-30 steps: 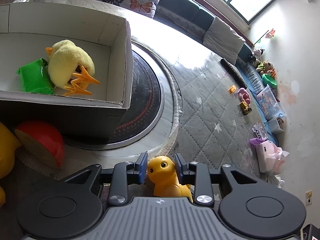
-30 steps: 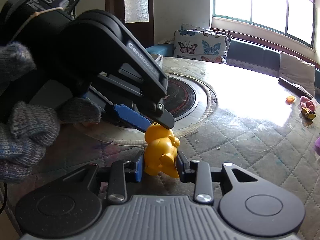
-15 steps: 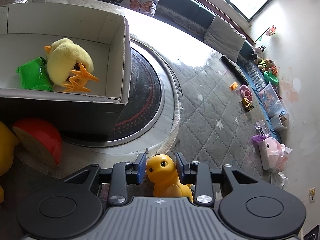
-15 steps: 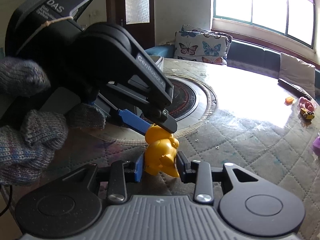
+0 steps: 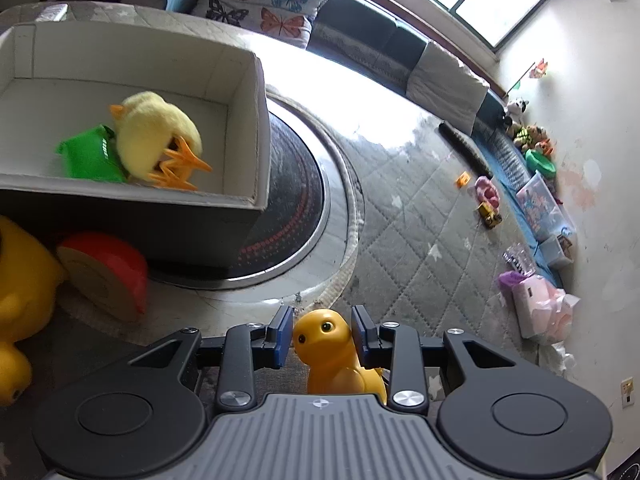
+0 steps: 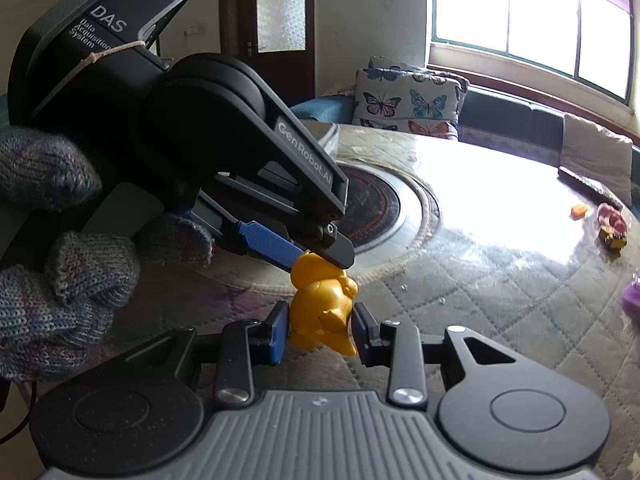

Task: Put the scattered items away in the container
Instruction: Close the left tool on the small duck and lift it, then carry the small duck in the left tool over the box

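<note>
Duck figurine, orange-yellow plastic: lower centre of both wrist views, held off the quilted tabletop at once by two tools. Left gripper: blue pads clenched on the head, beak facing the lens. Right gripper: pads bracketing the body; contact looks partial, so whether it grips or merely steadies, I cannot tell. Likely a handover, the head grip leaving the body free.
Left gripper also shows from outside in the right wrist view, upper left, in a grey knitted glove.
Cardboard box, white-lined: upper left of left view, the presumed destination. Contents: plush chick lying on a green pouch.
Outside the box, lower left: red-rimmed disc toy, large yellow toy, both awaiting collection.
</note>
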`<act>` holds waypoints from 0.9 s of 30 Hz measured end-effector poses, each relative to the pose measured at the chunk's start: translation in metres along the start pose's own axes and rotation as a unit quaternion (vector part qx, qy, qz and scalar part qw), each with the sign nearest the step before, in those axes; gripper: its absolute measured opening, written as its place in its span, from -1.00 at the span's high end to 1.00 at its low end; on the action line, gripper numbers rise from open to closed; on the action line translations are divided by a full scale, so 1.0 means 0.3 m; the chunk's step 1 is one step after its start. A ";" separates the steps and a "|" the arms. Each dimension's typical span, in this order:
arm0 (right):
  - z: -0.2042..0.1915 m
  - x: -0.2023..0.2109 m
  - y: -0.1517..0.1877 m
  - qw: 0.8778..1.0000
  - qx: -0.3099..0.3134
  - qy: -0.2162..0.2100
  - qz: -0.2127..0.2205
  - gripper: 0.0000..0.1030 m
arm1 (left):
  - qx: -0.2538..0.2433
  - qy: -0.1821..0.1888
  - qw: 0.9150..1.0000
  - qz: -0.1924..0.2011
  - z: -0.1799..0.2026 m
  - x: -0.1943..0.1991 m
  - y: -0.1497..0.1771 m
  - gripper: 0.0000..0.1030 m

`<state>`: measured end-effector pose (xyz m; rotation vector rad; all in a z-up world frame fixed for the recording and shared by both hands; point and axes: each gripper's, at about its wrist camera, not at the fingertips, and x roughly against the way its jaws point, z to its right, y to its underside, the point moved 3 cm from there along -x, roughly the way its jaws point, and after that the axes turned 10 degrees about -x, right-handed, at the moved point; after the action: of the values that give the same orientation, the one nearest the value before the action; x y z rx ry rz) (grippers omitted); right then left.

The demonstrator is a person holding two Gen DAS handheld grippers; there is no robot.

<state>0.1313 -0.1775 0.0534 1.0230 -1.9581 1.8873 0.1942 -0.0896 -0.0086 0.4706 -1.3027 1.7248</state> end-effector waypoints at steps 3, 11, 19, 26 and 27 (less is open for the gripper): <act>-0.028 0.016 -0.028 1.000 0.015 -0.004 0.011 0.36 | 0.004 -0.001 1.000 0.018 -0.009 0.048 -0.016 0.33; -0.134 0.001 -0.150 0.997 0.060 -0.028 0.040 0.36 | 0.012 -0.025 0.996 0.080 -0.083 0.190 -0.103 0.33; -0.298 -0.110 -0.276 0.990 0.106 -0.072 0.050 0.36 | 0.041 -0.066 0.990 0.121 -0.264 0.298 -0.200 0.33; -0.424 -0.254 -0.355 0.986 0.122 -0.109 0.035 0.36 | 0.073 -0.096 0.984 0.129 -0.445 0.326 -0.266 0.33; -0.440 -0.277 -0.361 0.985 0.125 -0.113 0.031 0.36 | 0.077 -0.100 0.984 0.129 -0.469 0.324 -0.274 0.33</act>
<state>0.2202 -0.0181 0.1061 1.3118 -1.9228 2.1802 0.2399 0.0826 0.0568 0.5985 -1.4278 2.0471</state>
